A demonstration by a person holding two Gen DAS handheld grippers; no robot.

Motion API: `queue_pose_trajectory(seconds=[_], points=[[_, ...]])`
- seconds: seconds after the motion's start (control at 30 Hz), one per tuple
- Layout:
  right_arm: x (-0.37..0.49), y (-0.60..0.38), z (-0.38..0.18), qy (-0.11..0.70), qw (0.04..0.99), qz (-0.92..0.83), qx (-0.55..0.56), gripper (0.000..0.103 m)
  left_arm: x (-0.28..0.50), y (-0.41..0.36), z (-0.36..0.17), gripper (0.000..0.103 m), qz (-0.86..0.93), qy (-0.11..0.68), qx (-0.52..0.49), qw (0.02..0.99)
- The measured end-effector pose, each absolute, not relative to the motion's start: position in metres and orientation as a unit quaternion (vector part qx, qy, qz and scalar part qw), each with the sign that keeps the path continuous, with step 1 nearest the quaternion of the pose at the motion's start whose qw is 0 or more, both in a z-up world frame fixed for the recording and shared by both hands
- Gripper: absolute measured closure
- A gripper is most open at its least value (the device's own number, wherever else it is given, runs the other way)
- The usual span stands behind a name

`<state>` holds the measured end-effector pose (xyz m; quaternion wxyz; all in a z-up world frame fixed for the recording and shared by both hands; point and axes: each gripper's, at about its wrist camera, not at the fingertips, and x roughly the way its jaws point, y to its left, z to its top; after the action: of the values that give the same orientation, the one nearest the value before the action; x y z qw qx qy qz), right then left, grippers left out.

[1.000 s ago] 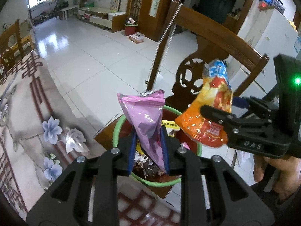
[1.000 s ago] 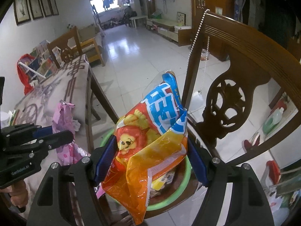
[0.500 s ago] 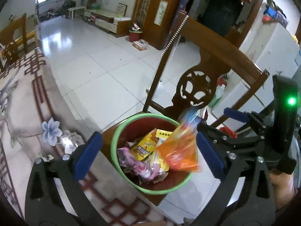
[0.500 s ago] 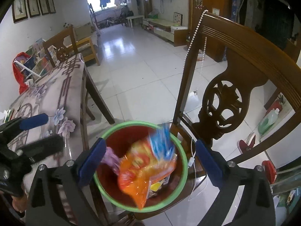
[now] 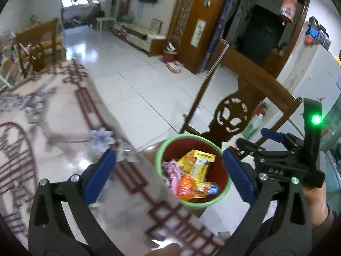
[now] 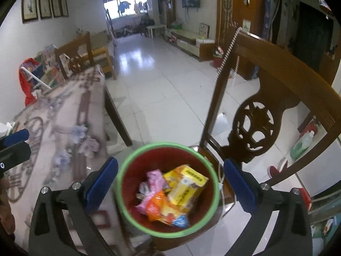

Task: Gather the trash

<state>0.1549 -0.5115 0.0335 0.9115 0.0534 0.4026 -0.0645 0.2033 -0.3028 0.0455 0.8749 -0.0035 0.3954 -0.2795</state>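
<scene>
A red bin with a green rim (image 5: 158,155) (image 6: 127,160) stands on a wooden chair seat beside the table. Inside lie an orange snack bag (image 5: 191,188) (image 6: 164,210), a pink wrapper (image 5: 171,171) (image 6: 152,179) and a yellow box (image 5: 200,164) (image 6: 187,186). My left gripper (image 5: 168,172) is open and empty above the bin's left side. My right gripper (image 6: 170,185) is open and empty straight above the bin; it also shows in the left wrist view (image 5: 272,140) at the right.
The carved wooden chair back (image 5: 232,111) (image 6: 255,123) rises just behind the bin. The table with a flowered cloth (image 5: 53,128) (image 6: 59,117) lies to the left. Tiled floor (image 5: 136,89) stretches beyond. Bottles (image 6: 302,145) stand on the floor at the right.
Both grippers opened and let go: the pink wrapper and the orange bag dropped into the bin. Both grippers have since risen and drawn back a little.
</scene>
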Motion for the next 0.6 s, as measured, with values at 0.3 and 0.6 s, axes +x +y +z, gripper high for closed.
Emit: queue_pose_trajectory(seconds=[0.3, 0.6], points=[[0.112, -0.405, 0.063, 0.347, 0.938, 0.003, 0.022, 0.007, 0.147, -0.198, 0.063, 0.005, -0.192, 0.360, -0.007, 0.913], [0.068, -0.312, 0.069, 0.310, 0.949, 0.058, 0.019, 0.007, 0.092, -0.111, 0.059, 0.005, -0.096, 0.325, 0.004, 0.941]])
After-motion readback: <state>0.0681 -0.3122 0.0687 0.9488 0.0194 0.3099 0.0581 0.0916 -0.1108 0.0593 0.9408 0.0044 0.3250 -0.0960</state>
